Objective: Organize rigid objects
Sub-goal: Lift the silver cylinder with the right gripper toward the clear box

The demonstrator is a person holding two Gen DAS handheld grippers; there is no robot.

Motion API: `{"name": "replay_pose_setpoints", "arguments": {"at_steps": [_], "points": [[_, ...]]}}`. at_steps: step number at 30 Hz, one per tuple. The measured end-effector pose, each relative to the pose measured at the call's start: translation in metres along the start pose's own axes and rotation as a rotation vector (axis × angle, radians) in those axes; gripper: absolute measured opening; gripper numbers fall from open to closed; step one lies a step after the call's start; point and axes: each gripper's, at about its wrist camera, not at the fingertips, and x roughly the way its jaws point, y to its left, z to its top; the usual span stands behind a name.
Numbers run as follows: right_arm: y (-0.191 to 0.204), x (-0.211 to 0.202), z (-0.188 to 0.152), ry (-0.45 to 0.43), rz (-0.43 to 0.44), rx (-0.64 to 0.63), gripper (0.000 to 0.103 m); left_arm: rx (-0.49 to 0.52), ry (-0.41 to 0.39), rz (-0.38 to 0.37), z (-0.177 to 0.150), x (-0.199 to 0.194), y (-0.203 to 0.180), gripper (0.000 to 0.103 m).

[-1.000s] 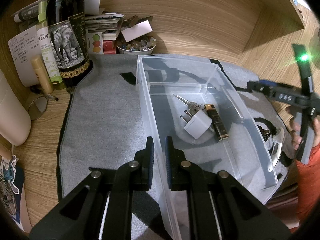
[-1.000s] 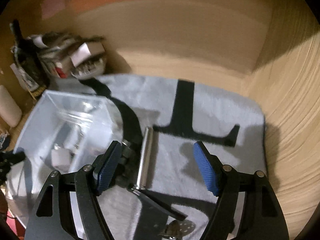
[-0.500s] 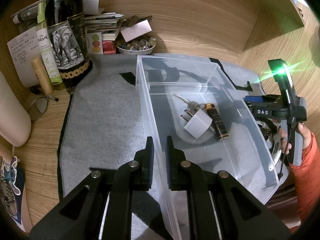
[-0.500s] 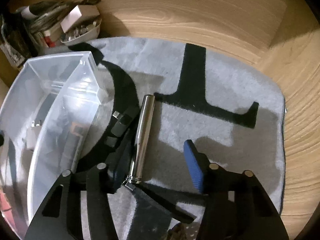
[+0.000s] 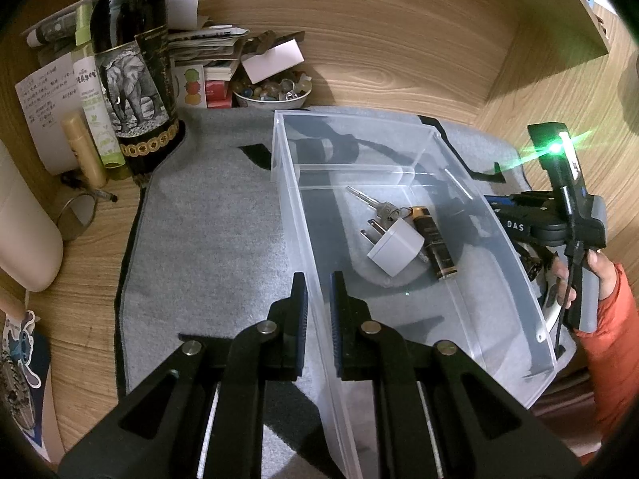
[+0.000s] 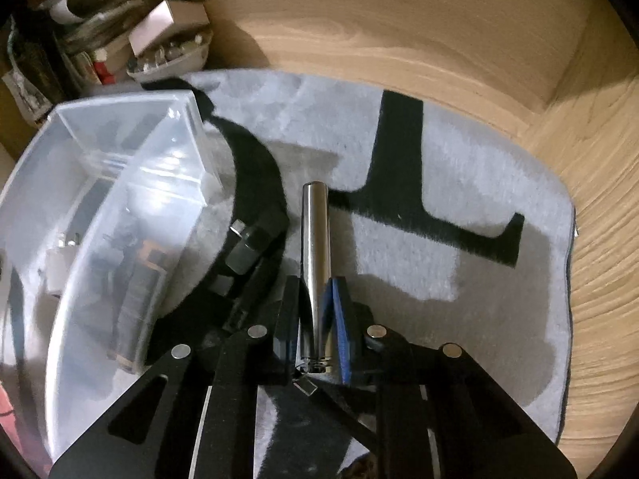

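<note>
The metal cylinder (image 6: 315, 247) lay on the grey mat (image 6: 459, 183), just right of the clear plastic bin (image 6: 120, 215), its long axis running away from the camera. The right gripper (image 6: 315, 291) was clenched on the near end of the cylinder, both blue pads pressing its sides. A small dark metal part (image 6: 245, 249) sat on the mat between cylinder and bin wall; what it was could not be told. In the left wrist view, the left gripper (image 5: 318, 283) was clamped on the bin's near long wall, one finger outside and one inside. The bin (image 5: 399, 151) rested on the mat (image 5: 207, 239) and held a key (image 5: 369, 201), a white plug adapter (image 5: 395, 249) and a battery (image 5: 433, 247), all touching or nearly so, in the larger compartment. The smaller far compartment showed nothing inside. The right gripper's body with a green light, and the hand (image 5: 591, 275) with an orange sleeve (image 5: 615, 339), were at the bin's right side. A dark bottle (image 5: 135, 76) with an elephant label stood at the mat's far left corner, a bowl (image 5: 271, 95) of small stones beside stacked papers behind the bin, all on a wooden desk (image 5: 399, 40).
</note>
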Motion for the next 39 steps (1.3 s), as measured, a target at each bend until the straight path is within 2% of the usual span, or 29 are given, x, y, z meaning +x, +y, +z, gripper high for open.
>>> {"name": "replay_pose_setpoints", "arguments": {"at_steps": [9, 14, 21, 27, 32, 39], "points": [[0.007, -0.051, -0.001, -0.134, 0.023, 0.023, 0.014, 0.004, 0.000, 0.002, -0.001, -0.001, 0.001, 0.010], [0.009, -0.069, 0.015, -0.215, 0.044, 0.014, 0.014, 0.005, 0.000, 0.002, -0.001, -0.001, 0.001, 0.010], [0.030, -0.110, 0.018, -0.327, 0.089, -0.036, 0.014, 0.004, 0.000, 0.002, -0.001, -0.001, 0.001, 0.010], [0.055, -0.129, 0.023, -0.396, 0.123, -0.094, 0.014, 0.005, 0.000, 0.002, -0.001, -0.001, 0.001, 0.010], [0.071, -0.136, 0.023, -0.413, 0.177, -0.121, 0.014, 0.005, 0.000, 0.002, -0.001, -0.001, 0.001, 0.010], [0.103, -0.117, 0.019, -0.359, 0.235, -0.179, 0.014, 0.004, 0.000, 0.002, -0.001, -0.001, 0.001, 0.010]]}}
